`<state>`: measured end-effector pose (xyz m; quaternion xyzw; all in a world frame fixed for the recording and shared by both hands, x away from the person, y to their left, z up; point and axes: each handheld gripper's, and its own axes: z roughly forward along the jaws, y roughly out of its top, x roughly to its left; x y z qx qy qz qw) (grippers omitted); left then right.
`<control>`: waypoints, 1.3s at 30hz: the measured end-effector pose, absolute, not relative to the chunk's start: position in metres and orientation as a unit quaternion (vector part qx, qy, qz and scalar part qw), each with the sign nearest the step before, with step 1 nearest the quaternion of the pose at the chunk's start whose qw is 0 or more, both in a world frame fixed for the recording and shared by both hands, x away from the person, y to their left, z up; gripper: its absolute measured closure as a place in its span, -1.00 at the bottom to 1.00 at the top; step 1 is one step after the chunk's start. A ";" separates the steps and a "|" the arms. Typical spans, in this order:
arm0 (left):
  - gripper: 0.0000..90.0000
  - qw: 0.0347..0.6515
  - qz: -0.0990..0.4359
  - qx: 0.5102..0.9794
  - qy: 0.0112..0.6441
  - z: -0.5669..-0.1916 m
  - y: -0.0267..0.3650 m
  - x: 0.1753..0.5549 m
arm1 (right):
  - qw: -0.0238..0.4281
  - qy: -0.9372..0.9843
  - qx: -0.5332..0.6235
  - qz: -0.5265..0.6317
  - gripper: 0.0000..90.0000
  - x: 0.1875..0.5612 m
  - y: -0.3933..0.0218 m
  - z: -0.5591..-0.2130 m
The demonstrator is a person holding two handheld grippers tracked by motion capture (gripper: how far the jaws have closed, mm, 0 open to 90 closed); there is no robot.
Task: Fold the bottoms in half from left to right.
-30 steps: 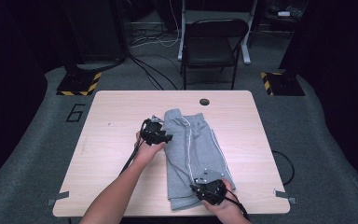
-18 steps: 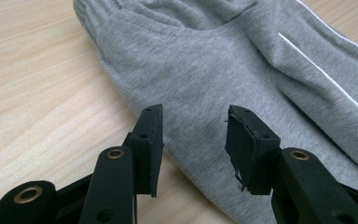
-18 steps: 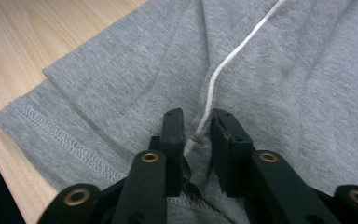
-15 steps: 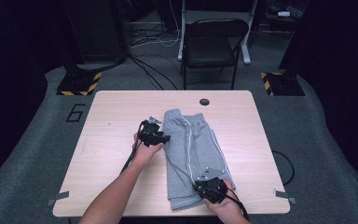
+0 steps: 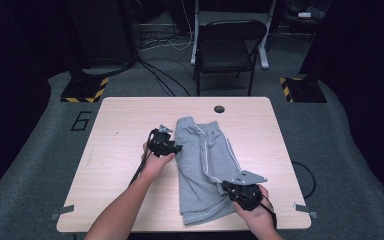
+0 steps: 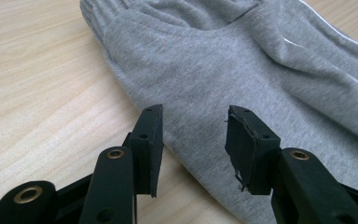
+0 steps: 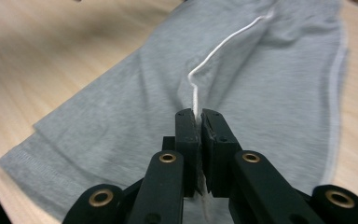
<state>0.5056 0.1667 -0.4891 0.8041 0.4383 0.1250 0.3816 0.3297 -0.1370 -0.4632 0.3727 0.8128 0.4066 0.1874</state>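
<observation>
The grey shorts (image 5: pixel 205 165) lie flat near the middle of my pale wood-grain desk (image 5: pixel 120 130), folded lengthwise into a long soft slab, with the gathered waistband at the far end and the stitched hem toward me. The cloth is a heathered jersey knit, matte and slightly fuzzy, with thin white piping (image 7: pixel 223 44) running down its length in narrow raised lines. My right tongs (image 7: pixel 199 122) have just been closing and now stand clenched on a pinched ridge of the fabric right where the white piping runs, the cord squeezed between the two black pads and the cloth pulled up into a small peak toward them. My left tongs (image 6: pixel 193 135) rest released at the shorts' left edge, their blocky black pads standing apart with grey cloth and the folded edge showing between them; I think the pads hover just over the fabric rather than press it, though from this angle I cannot be sure. A dark round hole (image 5: pixel 219 108) sits in the desk near its far edge.
</observation>
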 end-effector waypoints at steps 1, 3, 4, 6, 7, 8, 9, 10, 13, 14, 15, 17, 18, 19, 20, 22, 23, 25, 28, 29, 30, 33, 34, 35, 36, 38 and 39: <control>0.25 0.382 0.123 0.805 0.438 -0.489 0.167 0.506 | 0.190 0.811 0.374 0.407 0.90 0.330 -0.140 -0.462; 0.25 0.382 0.124 0.804 0.438 -0.489 0.167 0.506 | 0.194 0.805 0.384 0.408 0.90 0.330 -0.149 -0.460; 0.25 0.380 0.124 0.806 0.436 -0.489 0.167 0.506 | 0.196 0.805 0.386 0.406 0.90 0.330 -0.153 -0.459; 0.25 0.381 0.125 0.805 0.437 -0.489 0.167 0.506 | 0.200 0.805 0.387 0.403 0.90 0.327 -0.159 -0.458; 0.25 0.381 0.124 0.805 0.438 -0.490 0.166 0.506 | 0.198 0.801 0.393 0.406 0.90 0.325 -0.161 -0.457; 0.25 0.381 0.125 0.805 0.437 -0.490 0.166 0.506 | 0.201 0.801 0.392 0.406 0.90 0.324 -0.163 -0.456; 0.25 0.380 0.123 0.806 0.437 -0.490 0.166 0.506 | 0.202 0.799 0.394 0.407 0.90 0.322 -0.164 -0.454; 0.25 0.379 0.124 0.808 0.435 -0.490 0.166 0.506 | 0.205 0.799 0.393 0.407 0.90 0.319 -0.167 -0.452; 0.25 0.379 0.123 0.807 0.436 -0.491 0.164 0.505 | 0.216 0.796 0.390 0.410 0.90 0.314 -0.170 -0.447; 0.25 0.381 0.121 0.806 0.437 -0.492 0.163 0.505 | 0.215 0.797 0.393 0.406 0.90 0.313 -0.171 -0.446; 0.25 0.378 0.119 0.809 0.435 -0.492 0.163 0.505 | 0.216 0.797 0.394 0.403 0.90 0.313 -0.173 -0.445; 0.24 0.381 0.119 0.808 0.434 -0.494 0.160 0.505 | 0.213 0.799 0.398 0.396 0.90 0.313 -0.175 -0.448; 0.24 0.379 0.117 0.810 0.432 -0.495 0.158 0.505 | 0.212 0.802 0.401 0.388 0.90 0.313 -0.177 -0.450; 0.24 0.381 0.115 0.809 0.433 -0.496 0.157 0.505 | 0.208 0.805 0.405 0.379 0.90 0.314 -0.179 -0.454; 0.23 0.379 0.114 0.811 0.430 -0.497 0.155 0.505 | 0.206 0.808 0.408 0.372 0.90 0.314 -0.181 -0.457; 0.23 0.379 0.112 0.811 0.432 -0.501 0.153 0.505 | 0.198 0.811 0.416 0.360 0.90 0.315 -0.185 -0.464; 0.23 0.378 0.112 0.811 0.433 -0.501 0.152 0.505 | 0.192 0.816 0.419 0.348 0.90 0.315 -0.187 -0.468; 0.23 0.382 0.108 0.808 0.435 -0.504 0.149 0.504 | 0.189 0.821 0.421 0.336 0.90 0.315 -0.189 -0.474; 0.23 0.383 0.101 0.808 0.437 -0.506 0.147 0.503 | 0.172 0.822 0.439 0.319 0.90 0.315 -0.189 -0.484; 0.23 0.382 0.102 0.809 0.435 -0.506 0.147 0.503 | 0.170 0.827 0.435 0.312 0.90 0.317 -0.189 -0.487; 0.23 0.385 0.101 0.807 0.437 -0.507 0.146 0.502 | 0.167 0.828 0.439 0.306 0.90 0.317 -0.188 -0.489; 0.23 0.392 0.098 0.804 0.436 -0.507 0.143 0.500 | 0.167 0.832 0.435 0.302 0.90 0.321 -0.188 -0.492; 0.23 0.393 0.096 0.802 0.439 -0.508 0.142 0.499 | 0.164 0.832 0.435 0.303 0.90 0.321 -0.187 -0.493; 0.22 0.393 0.093 0.803 0.438 -0.508 0.141 0.498 | 0.163 0.834 0.435 0.296 0.90 0.321 -0.186 -0.494; 0.22 0.392 0.092 0.804 0.438 -0.508 0.140 0.498 | 0.164 0.835 0.433 0.296 0.90 0.322 -0.185 -0.496; 0.20 0.392 0.094 0.805 0.435 -0.509 0.139 0.498 | 0.162 0.839 0.431 0.289 0.89 0.322 -0.184 -0.496; 0.19 0.392 0.093 0.805 0.436 -0.510 0.137 0.498 | 0.163 0.838 0.433 0.291 0.89 0.322 -0.183 -0.497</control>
